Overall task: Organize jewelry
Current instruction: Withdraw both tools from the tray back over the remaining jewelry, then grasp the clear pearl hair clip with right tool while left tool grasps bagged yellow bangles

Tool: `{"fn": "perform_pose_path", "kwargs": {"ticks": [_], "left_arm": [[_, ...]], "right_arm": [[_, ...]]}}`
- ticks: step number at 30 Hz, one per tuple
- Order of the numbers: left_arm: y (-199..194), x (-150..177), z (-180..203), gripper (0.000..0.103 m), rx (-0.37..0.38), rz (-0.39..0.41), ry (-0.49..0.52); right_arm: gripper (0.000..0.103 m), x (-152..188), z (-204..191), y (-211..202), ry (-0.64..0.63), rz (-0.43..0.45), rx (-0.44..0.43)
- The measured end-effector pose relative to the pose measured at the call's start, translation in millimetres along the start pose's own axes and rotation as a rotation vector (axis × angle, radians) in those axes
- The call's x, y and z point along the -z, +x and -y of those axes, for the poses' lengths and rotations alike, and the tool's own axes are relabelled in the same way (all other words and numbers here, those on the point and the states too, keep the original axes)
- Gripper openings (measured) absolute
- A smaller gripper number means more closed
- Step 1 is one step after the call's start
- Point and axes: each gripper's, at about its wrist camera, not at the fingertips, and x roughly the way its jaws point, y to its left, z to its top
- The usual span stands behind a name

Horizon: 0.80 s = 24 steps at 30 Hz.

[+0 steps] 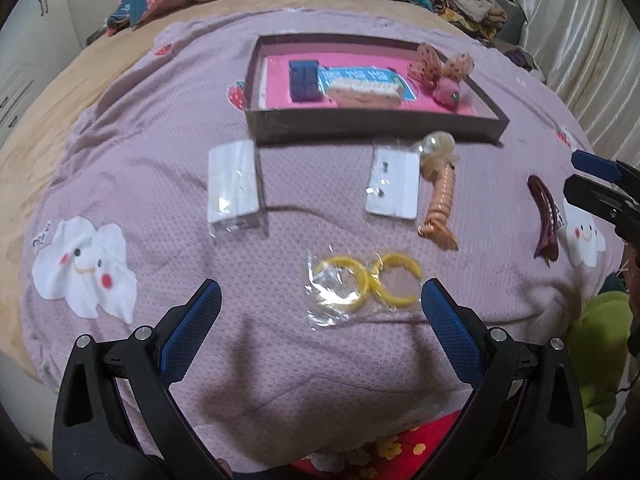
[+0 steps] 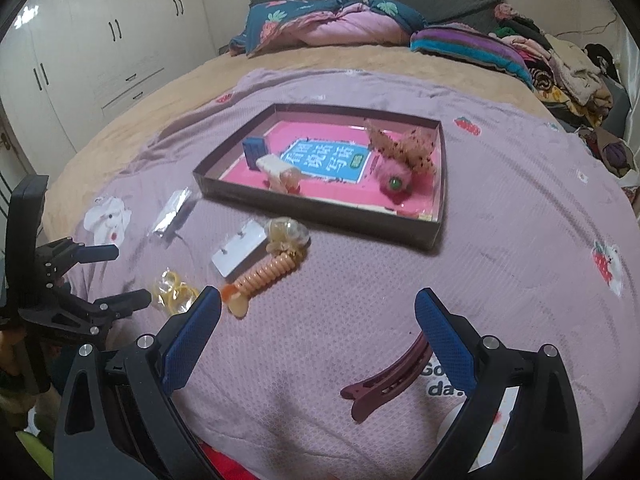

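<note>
So at this point both tongs were spread wide apart with nothing in them. The left gripper [image 1: 320,304] hung low over the pink-purple textured bedspread [image 1: 280,360], and the pair of yellow plastic hoop earrings in a clear crinkly bag [image 1: 360,284] lay right between its blue-padded fingertips [image 1: 208,300], well on the near side of the shallow brown cardboard tray with the pink lining [image 1: 372,126]. The right gripper [image 2: 318,312] hovered over the dark maroon curved plastic hair clip [image 2: 388,380], which sat by its right finger, also well short of the tray.

Closer to the tray sat a peach spiral hair tie with a clear bauble charm [image 1: 438,188], a white card with small stud earrings [image 1: 394,184] touching it, and a flat white packet in cellophane [image 1: 234,184]. Already inside the tray: a navy blue rectangular clip [image 1: 304,80], a cream comb-style clip [image 1: 364,94], and a fuzzy pink pom-pom piece with a dotted orange bow [image 1: 444,76].

My read: sorting was partway done, five things left outside. Next move probably called for dropping onto the earring bag and pinching the plastic without it sliding.
</note>
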Motion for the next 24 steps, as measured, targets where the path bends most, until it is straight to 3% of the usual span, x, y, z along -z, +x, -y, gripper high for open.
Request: {"fn": "perform_pose_path", "kwargs": {"ticks": [16, 21, 24], "left_arm": [[38.5, -0.1, 31.8, 0.093, 0.02, -0.043, 0.063], [46.0, 1.1, 30.4, 0.079, 0.025, -0.051, 0.056], [43.9, 0.4, 28.5, 0.078, 0.042, -0.049, 0.056]], "right_arm": [[0.097, -1.7, 6.8, 26.7, 0.007, -0.047, -0.004], [0.097, -10.2, 4.4, 40.8, -0.002, -0.054, -0.017], [0.096, -16.1, 1.4, 53.6, -0.005, -0.065, -0.033]]}}
